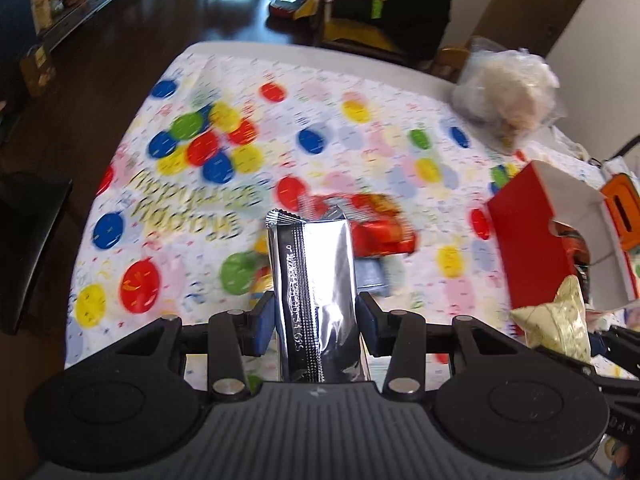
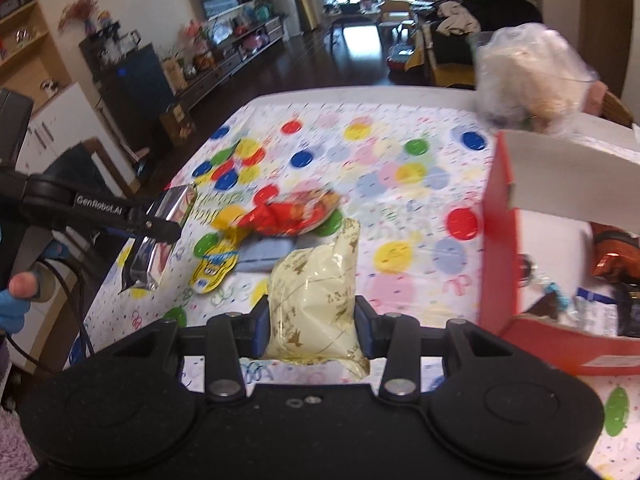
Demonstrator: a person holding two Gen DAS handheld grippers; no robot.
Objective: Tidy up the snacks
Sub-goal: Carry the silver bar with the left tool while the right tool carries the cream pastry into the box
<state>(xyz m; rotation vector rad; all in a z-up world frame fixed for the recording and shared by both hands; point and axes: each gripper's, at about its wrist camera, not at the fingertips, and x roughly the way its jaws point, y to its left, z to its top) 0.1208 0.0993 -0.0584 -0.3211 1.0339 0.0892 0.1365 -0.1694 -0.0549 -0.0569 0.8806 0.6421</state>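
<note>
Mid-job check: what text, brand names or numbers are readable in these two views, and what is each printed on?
"GenRobot.AI": white lettering on the left gripper, seen from the right wrist view.
"Happy Birthday": yellow, blurred and upside down, on the balloon tablecloth; only roughly legible.
Stamped code on the silver wrapper: digits present, too distorted to read.
Gold print on the cream packet: too small to read.
Yellow pouch: print blurred.
</note>
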